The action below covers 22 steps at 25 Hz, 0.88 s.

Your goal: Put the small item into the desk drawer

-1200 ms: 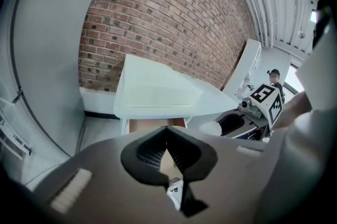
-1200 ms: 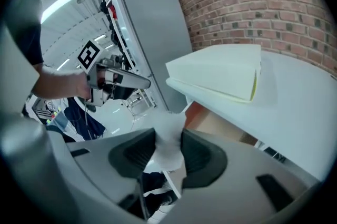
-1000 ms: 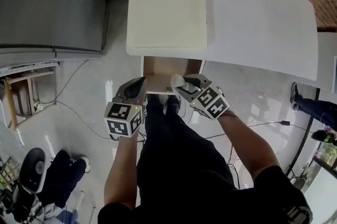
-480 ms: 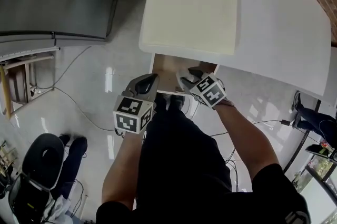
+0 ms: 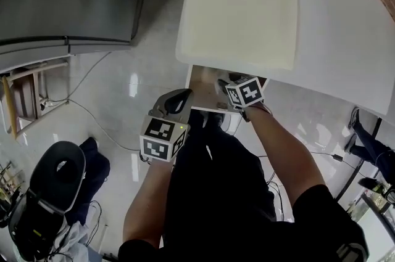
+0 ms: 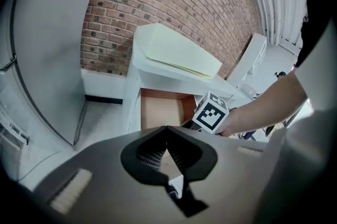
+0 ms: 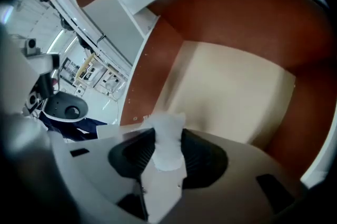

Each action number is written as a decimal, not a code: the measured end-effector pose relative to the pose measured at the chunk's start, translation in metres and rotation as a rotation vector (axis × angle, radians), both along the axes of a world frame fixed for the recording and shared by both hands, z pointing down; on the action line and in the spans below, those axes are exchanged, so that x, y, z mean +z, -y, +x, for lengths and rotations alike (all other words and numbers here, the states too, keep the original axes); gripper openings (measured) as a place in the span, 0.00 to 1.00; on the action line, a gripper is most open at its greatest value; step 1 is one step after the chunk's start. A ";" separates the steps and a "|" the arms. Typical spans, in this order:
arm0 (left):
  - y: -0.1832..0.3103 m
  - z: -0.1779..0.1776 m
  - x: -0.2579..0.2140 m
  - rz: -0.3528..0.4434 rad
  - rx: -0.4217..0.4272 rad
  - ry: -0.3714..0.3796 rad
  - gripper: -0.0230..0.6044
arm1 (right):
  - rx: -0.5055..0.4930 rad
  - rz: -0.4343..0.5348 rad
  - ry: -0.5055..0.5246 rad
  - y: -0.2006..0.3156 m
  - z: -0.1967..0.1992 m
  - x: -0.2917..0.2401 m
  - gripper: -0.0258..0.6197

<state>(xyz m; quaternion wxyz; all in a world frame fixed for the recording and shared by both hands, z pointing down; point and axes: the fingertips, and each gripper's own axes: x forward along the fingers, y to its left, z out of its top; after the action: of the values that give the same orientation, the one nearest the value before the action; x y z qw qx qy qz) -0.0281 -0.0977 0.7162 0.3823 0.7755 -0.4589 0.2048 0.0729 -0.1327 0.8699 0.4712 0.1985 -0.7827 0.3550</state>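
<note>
Under the white worktop [image 5: 333, 39], we see in the head view the right gripper [image 5: 223, 85] reaching into the open drawer [image 5: 202, 87]. In its own view, the left gripper [image 6: 167, 128] has its fingers [image 6: 149, 150] pressed together. In the right gripper view, fingers pinch the small item [image 7: 167, 141], a whitish, soft-edged lump above the drawer's pale floor.

The head view looks steeply down on the open drawer [image 5: 205, 93], which the left gripper view faces from farther back and the right gripper view sees closely from inside.

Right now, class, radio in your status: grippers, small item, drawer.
Right gripper shut on small white item, over open drawer. Left gripper shut, empty, outside drawer. Nothing in the way.
</note>
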 end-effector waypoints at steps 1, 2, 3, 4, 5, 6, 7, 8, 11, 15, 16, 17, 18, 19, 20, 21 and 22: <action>-0.001 -0.003 0.002 -0.002 -0.006 -0.001 0.06 | 0.025 -0.008 -0.014 0.001 0.000 0.006 0.27; -0.002 -0.006 0.003 -0.003 -0.013 -0.002 0.05 | 0.045 -0.016 -0.028 0.001 0.000 0.011 0.27; -0.004 -0.008 0.004 -0.003 -0.019 -0.004 0.06 | 0.060 -0.025 -0.041 0.001 0.001 0.016 0.27; -0.006 -0.010 0.004 -0.004 -0.023 -0.005 0.06 | 0.072 -0.035 -0.053 0.001 0.001 0.021 0.27; -0.008 -0.012 0.004 -0.004 -0.026 -0.005 0.05 | 0.081 -0.046 -0.065 0.000 0.002 0.027 0.27; -0.010 -0.013 0.004 -0.005 -0.028 -0.004 0.06 | 0.090 -0.057 -0.079 -0.001 0.003 0.032 0.27; -0.012 -0.015 0.005 -0.006 -0.031 -0.003 0.06 | 0.101 -0.069 -0.093 -0.001 0.005 0.037 0.27; -0.014 -0.018 0.005 -0.006 -0.033 -0.001 0.06 | 0.116 -0.080 -0.109 -0.002 0.007 0.043 0.27; -0.021 -0.027 0.003 -0.011 -0.044 0.004 0.06 | 0.177 -0.125 -0.159 -0.006 0.017 0.059 0.27; -0.028 -0.041 0.003 -0.022 -0.066 0.012 0.06 | 0.209 -0.167 -0.205 -0.015 0.025 0.074 0.27; -0.029 -0.045 0.004 -0.024 -0.072 0.013 0.05 | 0.212 -0.168 -0.209 -0.015 0.026 0.076 0.28; -0.029 -0.048 0.004 -0.025 -0.079 0.014 0.05 | 0.216 -0.167 -0.208 -0.014 0.026 0.077 0.29; -0.029 -0.051 0.004 -0.026 -0.086 0.013 0.06 | 0.221 -0.163 -0.203 -0.013 0.026 0.077 0.31; -0.029 -0.053 0.002 -0.026 -0.093 0.012 0.06 | 0.229 -0.155 -0.198 -0.011 0.027 0.075 0.33; -0.029 -0.054 0.000 -0.027 -0.099 0.010 0.05 | 0.241 -0.144 -0.194 -0.010 0.029 0.072 0.33; -0.029 -0.053 -0.004 -0.027 -0.102 0.007 0.06 | 0.258 -0.134 -0.191 -0.008 0.034 0.068 0.33; -0.029 -0.052 -0.009 -0.025 -0.103 0.004 0.05 | 0.278 -0.124 -0.187 -0.006 0.039 0.062 0.33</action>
<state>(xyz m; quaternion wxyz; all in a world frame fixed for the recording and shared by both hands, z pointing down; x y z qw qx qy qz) -0.0799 -0.0690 0.7073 0.4011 0.7455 -0.4965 0.1918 0.1115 -0.1266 0.9323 0.4996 0.3077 -0.6771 0.4442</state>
